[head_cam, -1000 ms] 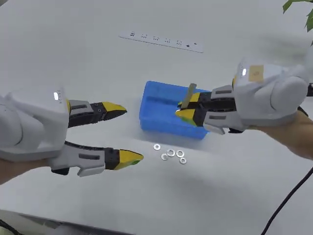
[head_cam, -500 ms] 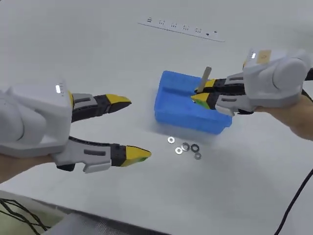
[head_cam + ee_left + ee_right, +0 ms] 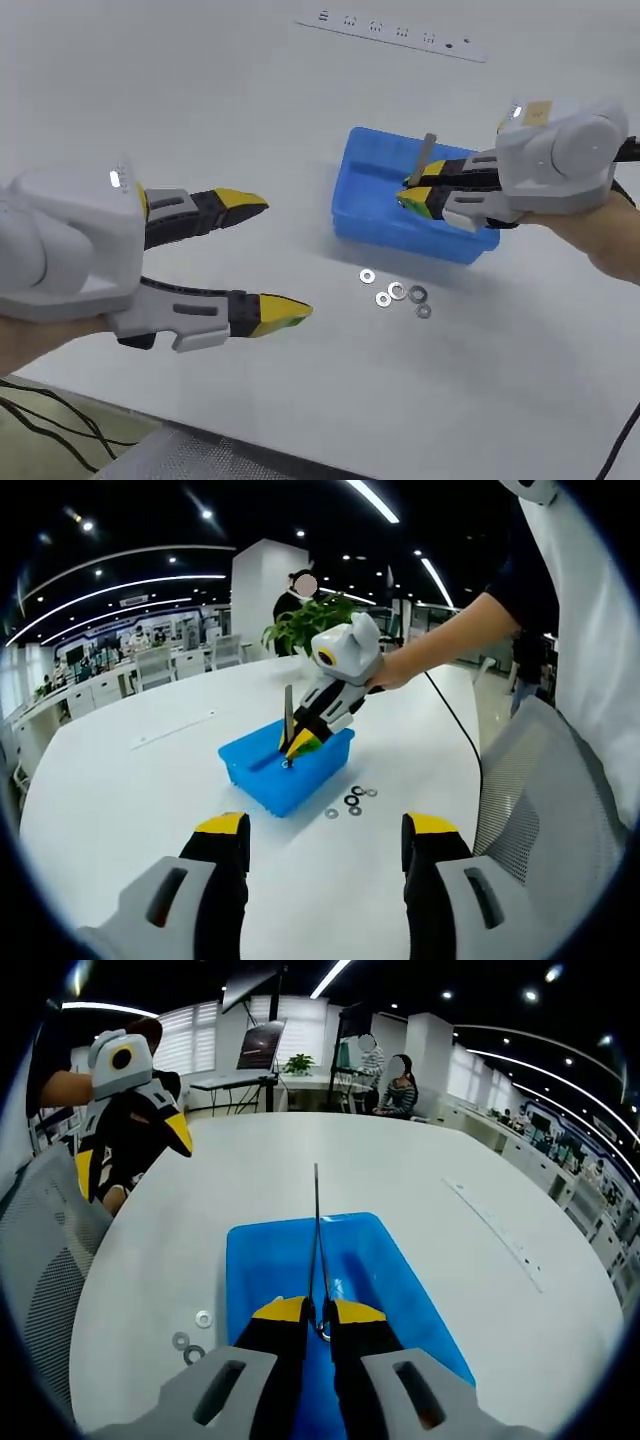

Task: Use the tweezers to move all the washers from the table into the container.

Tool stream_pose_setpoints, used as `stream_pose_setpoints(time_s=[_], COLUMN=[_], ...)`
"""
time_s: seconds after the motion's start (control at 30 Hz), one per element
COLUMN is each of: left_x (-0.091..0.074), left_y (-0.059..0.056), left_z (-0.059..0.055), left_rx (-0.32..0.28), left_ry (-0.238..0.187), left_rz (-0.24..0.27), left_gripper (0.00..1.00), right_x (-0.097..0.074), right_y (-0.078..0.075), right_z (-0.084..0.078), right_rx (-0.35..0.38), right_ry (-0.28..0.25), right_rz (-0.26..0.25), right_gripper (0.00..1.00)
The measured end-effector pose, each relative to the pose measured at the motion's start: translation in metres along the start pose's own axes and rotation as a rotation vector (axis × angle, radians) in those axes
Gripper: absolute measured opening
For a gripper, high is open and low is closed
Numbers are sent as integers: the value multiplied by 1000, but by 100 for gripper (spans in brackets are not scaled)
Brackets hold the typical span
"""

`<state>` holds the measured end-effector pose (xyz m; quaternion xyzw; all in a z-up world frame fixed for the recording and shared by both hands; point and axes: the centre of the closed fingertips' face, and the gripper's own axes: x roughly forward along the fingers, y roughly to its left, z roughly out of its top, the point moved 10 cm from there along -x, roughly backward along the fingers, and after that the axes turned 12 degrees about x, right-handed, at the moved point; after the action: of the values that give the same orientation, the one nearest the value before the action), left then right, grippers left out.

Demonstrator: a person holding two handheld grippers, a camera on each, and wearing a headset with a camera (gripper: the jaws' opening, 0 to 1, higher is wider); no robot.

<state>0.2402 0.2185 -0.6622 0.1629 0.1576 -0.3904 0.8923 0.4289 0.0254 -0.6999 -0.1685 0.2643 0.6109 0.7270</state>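
Note:
A blue container (image 3: 372, 212) sits mid-table, with several small metal washers (image 3: 398, 292) lying loose on the white table just in front of it. My right gripper (image 3: 413, 197) hovers over the container's right half, shut on thin metal tweezers (image 3: 427, 154) that stick up out of its jaws. The right gripper view looks along the tweezers (image 3: 317, 1222) over the container (image 3: 380, 1260), from the gripper (image 3: 320, 1312); the washers (image 3: 203, 1318) lie to the left. My left gripper (image 3: 276, 257) stands open and holds nothing, left of the washers. From the left gripper (image 3: 326, 830), the container (image 3: 262, 778), washers (image 3: 350, 800) and right gripper (image 3: 308, 736) lie ahead.
A white power strip (image 3: 395, 32) lies at the far side of the table. A grey mesh chair (image 3: 540, 780) stands at the table's near edge on the right. People sit at desks in the background of the right gripper view.
The head camera has shifted, so everything sits further right and higher. My right gripper stays over the container with the tweezers. The left gripper and washers have not visibly moved.

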Motion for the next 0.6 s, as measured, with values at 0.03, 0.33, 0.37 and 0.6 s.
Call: stream_pose_setpoints(time_s=[0.03, 0.33, 0.37, 0.6], left_x=[0, 0, -1, -2], left_y=[0, -4, -5, -10], left_z=[0, 0, 0, 3], left_rx=[0, -2, -3, -8], left_ry=[1, 15, 18, 19], left_rz=[0, 0, -1, 8], left_gripper=[67, 67, 67, 67], right_x=[0, -2, -2, -4], right_y=[0, -1, 0, 3], right_z=[0, -8, -9, -13], right_rx=[0, 1, -2, 2], right_ry=[0, 2, 3, 1], right_rz=[0, -3, -4, 1], right_gripper=[10, 10, 10, 10])
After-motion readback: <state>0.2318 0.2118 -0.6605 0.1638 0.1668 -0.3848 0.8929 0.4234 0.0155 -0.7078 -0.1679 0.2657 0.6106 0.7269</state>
